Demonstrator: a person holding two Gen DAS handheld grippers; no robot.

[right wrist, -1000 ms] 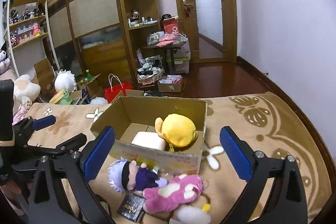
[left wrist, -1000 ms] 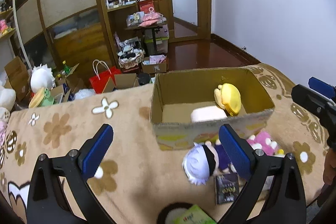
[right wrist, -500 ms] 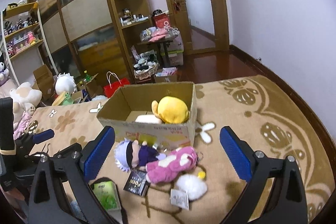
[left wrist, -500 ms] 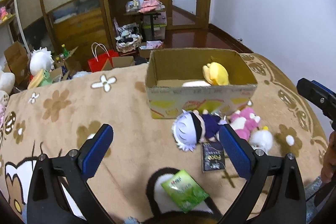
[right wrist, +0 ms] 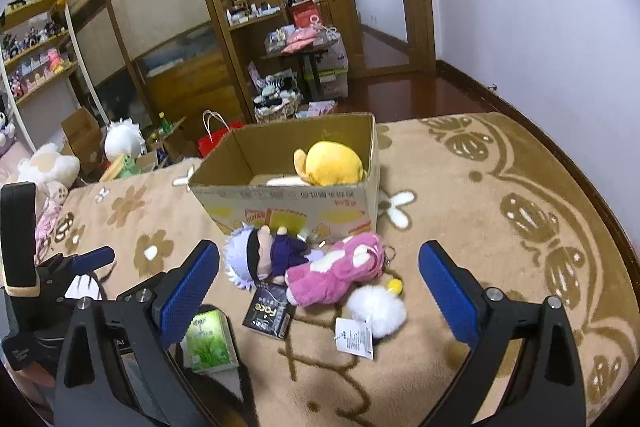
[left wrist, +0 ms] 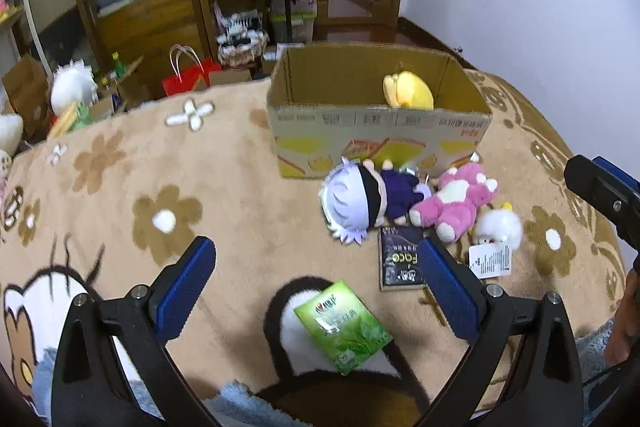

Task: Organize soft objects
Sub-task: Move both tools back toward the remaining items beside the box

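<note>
Both my grippers hang above the flowered tan blanket with nothing in them. My left gripper has its jaws spread wide, and so does my right gripper; each pair of blue pads stands well apart over bare blanket and small items.

In the left view, the cardboard box sits at about 12 o'clock from my left jaws, open at the top. A yellow plush lies inside it against the right-hand wall. Just in front of the box, touching its near wall or very close to it, lies a white-haired doll in a dark outfit, on its side. Pressed against it at 3 o'clock is a pink plush, and a small white fluffy toy with a paper tag lies just beyond that. A dark card pack lies flat at 6 o'clock from the doll, partly behind my left gripper's right pad. A green tissue packet lies nearest me, between my left jaws.

In the right view, the same cluster sits between my right jaws: doll at 11 o'clock, pink plush at 12, fluffy toy just below it. My left gripper shows at the left edge there, and a pale flat item inside the box is too hidden to identify.
</note>
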